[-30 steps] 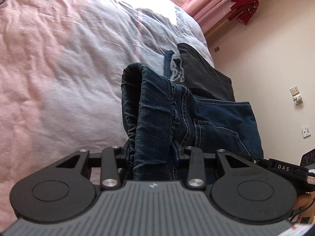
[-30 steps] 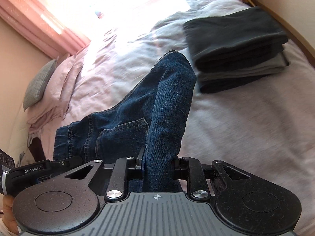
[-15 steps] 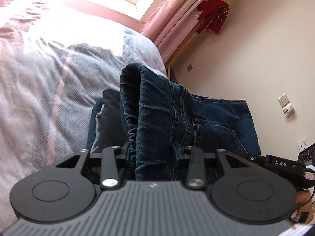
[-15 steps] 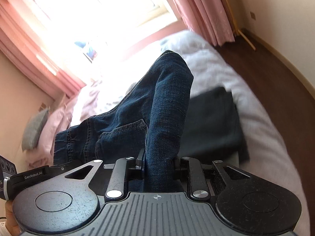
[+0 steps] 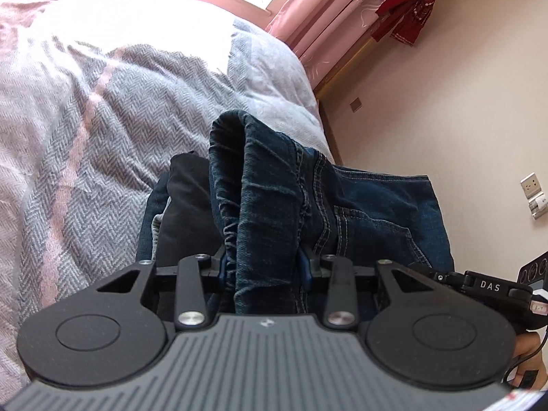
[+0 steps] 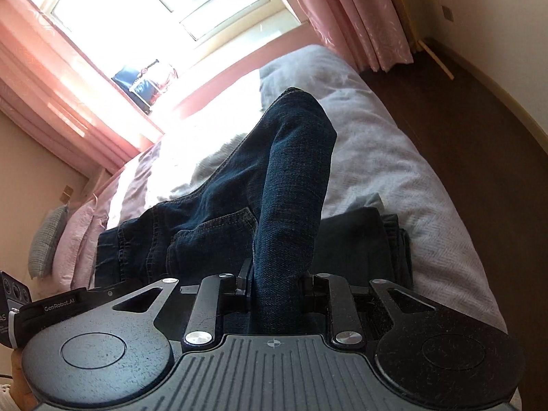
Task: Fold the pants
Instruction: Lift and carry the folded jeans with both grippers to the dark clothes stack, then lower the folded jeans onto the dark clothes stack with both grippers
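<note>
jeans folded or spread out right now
Folded: the jeans hang doubled between the left gripper and right gripper, above a dark folded stack.

Pretty clearly a bedroom in someone's home – there's a bed [image 5: 102, 157] with a rumpled grey-and-pink herringbone duvet, pink pillows [image 6: 78, 236] piled at the far end, and a sunny window [image 6: 144, 10] framed by pink curtains [image 6: 359, 13]. A red cloth [image 5: 404, 10] hangs up by the curtains, wall sockets [image 5: 532, 191] sit on the cream wall, and there's dark wood flooring [image 6: 479, 130] beside the bed – all very lived-in.
</note>
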The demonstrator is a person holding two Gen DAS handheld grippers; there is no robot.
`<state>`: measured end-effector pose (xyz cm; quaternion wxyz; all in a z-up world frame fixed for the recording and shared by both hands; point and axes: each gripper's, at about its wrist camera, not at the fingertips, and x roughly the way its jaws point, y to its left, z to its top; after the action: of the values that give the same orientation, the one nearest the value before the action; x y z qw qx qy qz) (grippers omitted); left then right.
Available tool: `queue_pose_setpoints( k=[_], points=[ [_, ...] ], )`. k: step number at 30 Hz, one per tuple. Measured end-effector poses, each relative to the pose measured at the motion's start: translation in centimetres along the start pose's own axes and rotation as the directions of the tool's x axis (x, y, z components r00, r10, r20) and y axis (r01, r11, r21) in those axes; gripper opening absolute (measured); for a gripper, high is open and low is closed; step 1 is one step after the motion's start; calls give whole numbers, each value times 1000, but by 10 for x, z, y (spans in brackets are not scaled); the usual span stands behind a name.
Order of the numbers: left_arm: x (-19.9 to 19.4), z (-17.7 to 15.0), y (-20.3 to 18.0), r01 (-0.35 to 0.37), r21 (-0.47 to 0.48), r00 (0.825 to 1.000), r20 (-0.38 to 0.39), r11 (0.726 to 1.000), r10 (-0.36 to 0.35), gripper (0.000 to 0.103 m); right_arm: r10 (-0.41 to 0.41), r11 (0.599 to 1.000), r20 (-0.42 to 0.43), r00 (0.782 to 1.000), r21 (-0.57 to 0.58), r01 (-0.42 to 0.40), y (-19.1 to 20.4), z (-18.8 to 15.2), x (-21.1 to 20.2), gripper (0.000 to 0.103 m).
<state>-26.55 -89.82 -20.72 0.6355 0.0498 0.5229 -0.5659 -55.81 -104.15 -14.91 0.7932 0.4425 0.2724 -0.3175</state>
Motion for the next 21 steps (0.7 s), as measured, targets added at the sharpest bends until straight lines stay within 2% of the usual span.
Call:
queue_pose_setpoints(
  k=[4,6,8,9,11,13,14,15,16,17,18,19,20,21],
  points=[
    [31,-6,19,-25,2,998,-51,1000,25,35,-15,1000,-33,999,23,16,-18,-9,25,21],
    [43,-10,28,-71,5,995,-68,997,71,41,-73,997,-44,996,16,74,-24,-17,38,26],
    [40,-11,34,-66,28,997,-49,997,68,47,-149,989,-37,988,1,149,-27,-24,44,44],
    [33,-11,34,-73,52,997,-30,996,74,52,-165,986,-6,986,-6,165,-27,-28,40,45],
    [16,-10,31,-112,101,994,31,989,110,55,-172,984,64,983,-31,174,-23,-36,24,47],
    [-6,-10,27,-184,112,978,116,976,171,52,-216,972,132,968,-68,226,-15,-43,6,47],
    [-18,-11,22,-198,127,972,150,972,178,45,-227,965,169,959,-92,245,-10,-49,-2,47],
    [-29,-14,15,-208,163,968,174,964,180,30,-228,959,201,953,-123,256,-3,-55,-11,47],
    [-38,-20,5,-214,211,965,194,954,174,24,-229,949,229,946,-164,270,4,-62,-17,46],
    [-45,-26,-5,-212,259,965,208,942,160,15,-234,932,254,938,-215,291,13,-69,-20,41],
    [-50,-35,-16,-200,305,967,213,931,138,12,-236,910,275,932,-275,311,23,-79,-21,35],
    [-50,-43,-24,-189,345,972,201,919,124,11,-234,882,289,928,-338,328,32,-91,-21,21],
    [-46,-52,-29,-193,382,974,189,904,129,9,-240,851,294,925,-394,346,40,-102,-16,14],
    [-35,-64,-33,-224,430,971,178,874,161,9,-251,825,294,922,-433,362,46,-112,-12,13]
  ],
)
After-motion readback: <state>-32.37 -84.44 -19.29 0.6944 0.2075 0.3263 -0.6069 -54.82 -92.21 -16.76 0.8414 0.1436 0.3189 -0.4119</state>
